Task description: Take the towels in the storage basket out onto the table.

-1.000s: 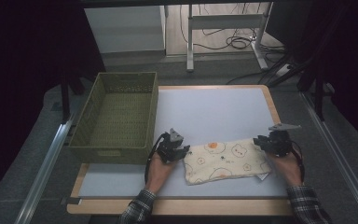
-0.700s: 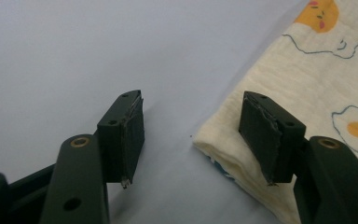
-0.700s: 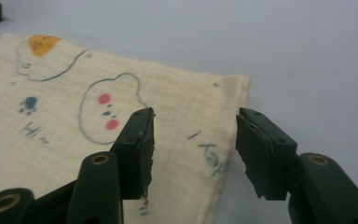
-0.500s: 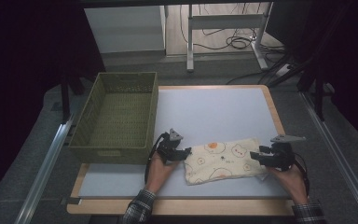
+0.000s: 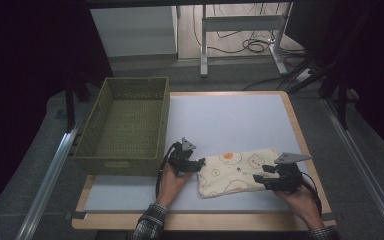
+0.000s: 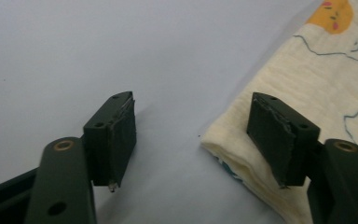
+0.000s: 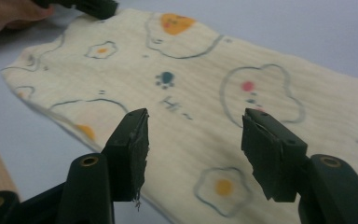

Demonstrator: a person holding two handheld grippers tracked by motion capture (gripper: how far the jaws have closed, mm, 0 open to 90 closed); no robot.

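A folded cream cloth (image 5: 237, 172) printed with eggs and clouds lies flat on the white mat near the table's front. My left gripper (image 5: 196, 164) sits low at its left end. In the left gripper view its jaws (image 6: 193, 105) stand open, having just widened; one pad (image 6: 279, 135) hovers over the cloth's corner (image 6: 335, 79), with bare mat between the jaws. My right gripper (image 5: 266, 181) is at the cloth's near right edge. Its jaws (image 7: 196, 116) have just been opening and stand open above the cloth (image 7: 196, 84), gripping nothing.
An olive woven basket (image 5: 92, 145) stands left of the cloth, close behind the left hand. The white mat (image 5: 230, 120) covers a wooden table (image 5: 300, 135). In the right gripper view the other gripper (image 7: 91, 5) and a hand (image 7: 4, 14) show at the top left.
The right gripper has let go and moved from the cloth's far right corner towards the person and a little left. The left gripper stayed in place and its jaws widened.
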